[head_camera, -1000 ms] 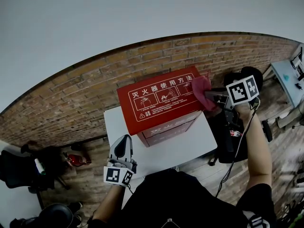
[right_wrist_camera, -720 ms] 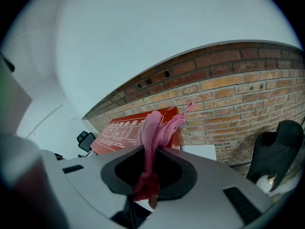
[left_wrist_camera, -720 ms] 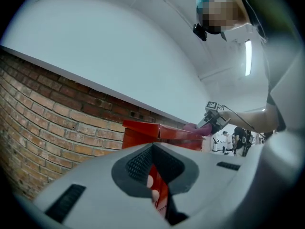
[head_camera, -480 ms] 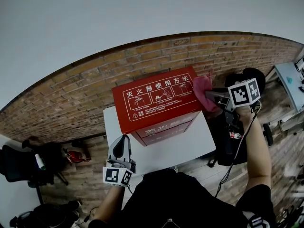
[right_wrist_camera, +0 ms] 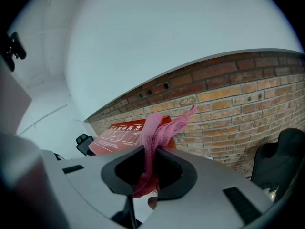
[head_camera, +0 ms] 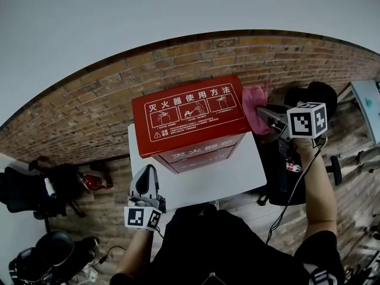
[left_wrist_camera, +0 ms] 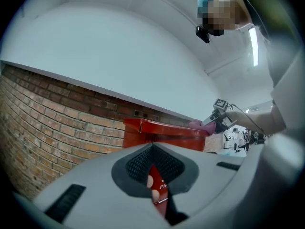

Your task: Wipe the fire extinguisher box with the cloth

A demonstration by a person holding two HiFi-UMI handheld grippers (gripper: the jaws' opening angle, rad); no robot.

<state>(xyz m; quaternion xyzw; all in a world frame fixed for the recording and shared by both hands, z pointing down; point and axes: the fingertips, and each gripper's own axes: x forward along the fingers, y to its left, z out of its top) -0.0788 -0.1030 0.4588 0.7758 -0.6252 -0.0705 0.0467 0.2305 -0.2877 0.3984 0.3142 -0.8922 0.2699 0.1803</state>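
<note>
While the right tongs [head_camera: 265, 115] pinch a crumpled pink cloth [head_camera: 255, 107] tight between their jaws and hold it against the right end of the red rectangular fire extinguisher box [head_camera: 190, 114], the left tongs [head_camera: 146, 174] hover low by the near left corner of the white rectangular bench [head_camera: 237, 171], apart from the box. Their jaws look pressed together on nothing, though a thin slit shows low between them in the left gripper view. The box stands on the bench, its white-printed top tilted toward the person, before a red brick wall [head_camera: 89, 111].
</note>
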